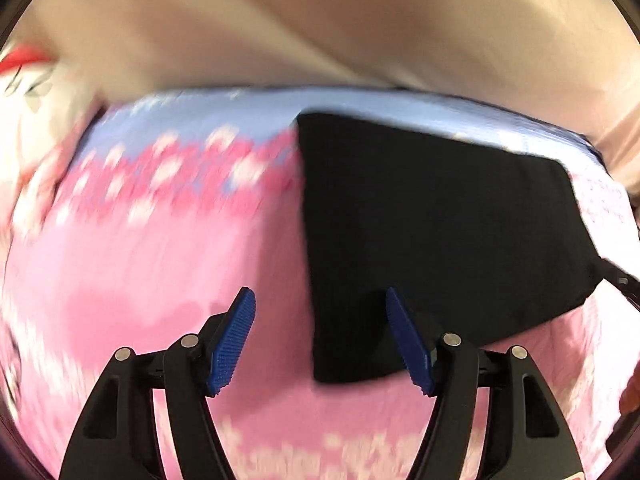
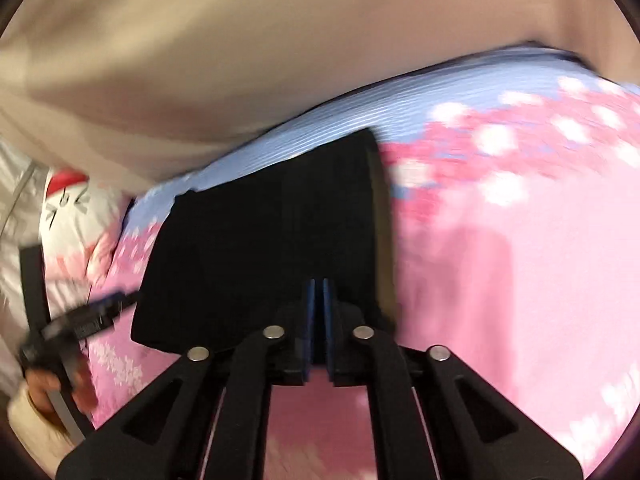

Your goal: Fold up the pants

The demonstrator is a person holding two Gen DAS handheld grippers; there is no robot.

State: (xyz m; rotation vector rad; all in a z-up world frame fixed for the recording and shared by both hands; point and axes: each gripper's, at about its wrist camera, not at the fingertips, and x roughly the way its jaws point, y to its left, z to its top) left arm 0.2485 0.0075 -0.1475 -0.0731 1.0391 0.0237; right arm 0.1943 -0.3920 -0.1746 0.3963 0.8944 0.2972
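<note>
Looking blurry: your left tongs (image 1: pixel 320 332) gape empty, right tongs (image 2: pixel 319 320) nearly closed, empty, over folded black pants (image 1: pixel 432 232) whose details vanish.

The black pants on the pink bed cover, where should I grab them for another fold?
Grip the black pants at a near corner, where the folded edge is free. Come from the near side, low over the pink cover.

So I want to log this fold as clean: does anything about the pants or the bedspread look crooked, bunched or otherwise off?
Nothing stands out. The black pants lie flat as a compact folded block on the pink floral bedspread, edges fairly straight. Both pictures are motion-blurred, so fine creases would not show.
</note>
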